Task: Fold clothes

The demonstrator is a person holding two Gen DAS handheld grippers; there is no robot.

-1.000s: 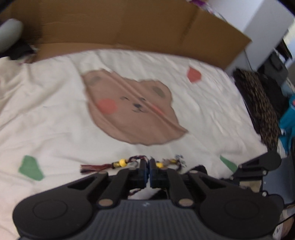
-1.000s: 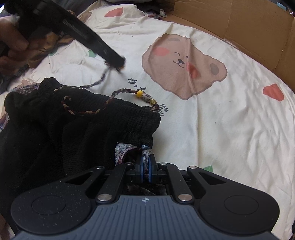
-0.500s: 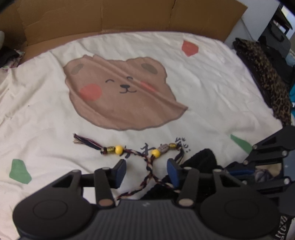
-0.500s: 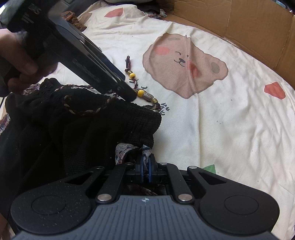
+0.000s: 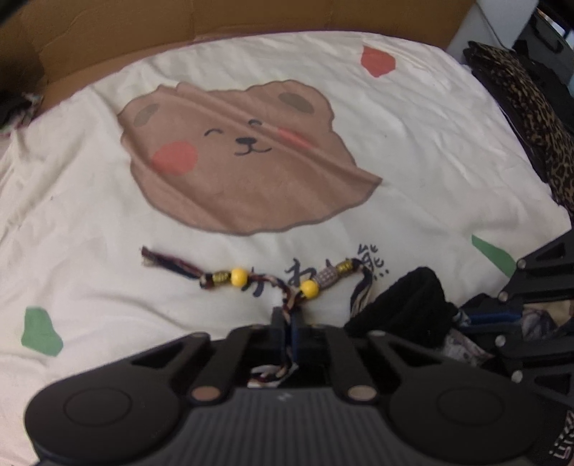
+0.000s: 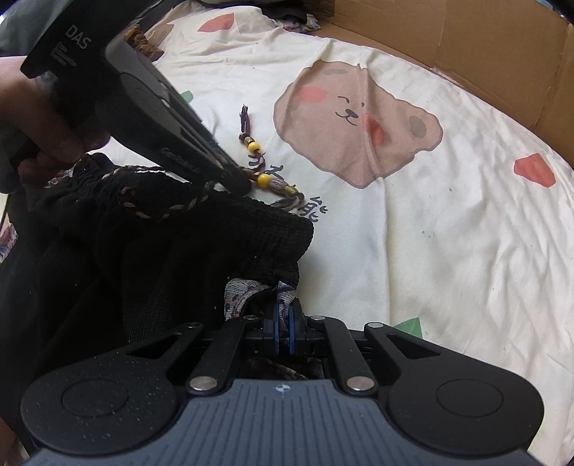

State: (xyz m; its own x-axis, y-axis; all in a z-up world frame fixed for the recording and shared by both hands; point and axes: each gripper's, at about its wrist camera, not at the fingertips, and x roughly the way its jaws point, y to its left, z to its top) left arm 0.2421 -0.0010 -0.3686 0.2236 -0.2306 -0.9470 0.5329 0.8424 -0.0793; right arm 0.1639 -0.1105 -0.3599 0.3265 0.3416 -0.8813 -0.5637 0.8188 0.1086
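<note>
A black garment (image 6: 172,251) with a ribbed waistband lies bunched on the cream bear-print sheet (image 6: 448,233); it also shows at the lower right of the left wrist view (image 5: 405,308). Its braided drawstring (image 5: 238,276) with yellow beads trails out over the sheet. My left gripper (image 5: 287,319) is shut on that cord just behind the beads, and in the right wrist view it comes down from the upper left (image 6: 238,181). My right gripper (image 6: 283,322) is shut on a patterned fold of the garment below the waistband edge. It also appears at the right edge of the left wrist view (image 5: 477,317).
A brown cardboard wall (image 5: 251,28) runs along the back of the sheet. Leopard-print fabric (image 5: 531,118) lies off the sheet's right side. A person's hand (image 6: 36,118) grips the left tool at the upper left of the right wrist view.
My left gripper opened, let the drawstring drop onto the sheet, came down lower and shut again on the cord nearer the waistband. The right gripper kept still with its grip.
</note>
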